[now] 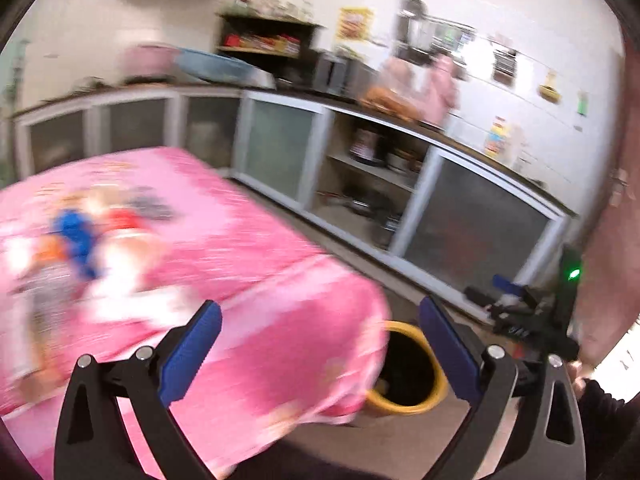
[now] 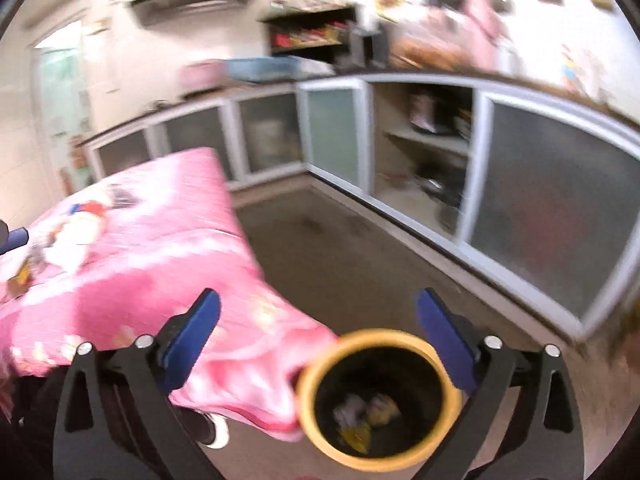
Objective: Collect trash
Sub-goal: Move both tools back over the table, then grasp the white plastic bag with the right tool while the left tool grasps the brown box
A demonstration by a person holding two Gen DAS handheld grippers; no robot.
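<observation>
Hovering over the yellow bin (image 2: 378, 400) on the floor, right gripper (image 2: 318, 316) has its jaws spread wide and empty; wrappers (image 2: 366, 414) lie inside. Left gripper (image 1: 320, 322) is also spread and empty, above the pink tablecloth (image 1: 248, 280) corner. Blurred trash pile (image 1: 80, 236) sits on the table, well apart. Cabinets (image 2: 552, 208) line the wall beyond.

Both views are brightly and evenly lit, with daylight glowing through the doorway (image 2: 60, 92) at the left of the right wrist view and a blown-out patch on the white wall (image 1: 476, 54). Motion blur smears the pink bench cloth (image 1: 248, 248), the cabinets (image 2: 552, 208) and the yellow bin (image 2: 376, 400). Fisheye bending curves straight edges, and the corners fall black
</observation>
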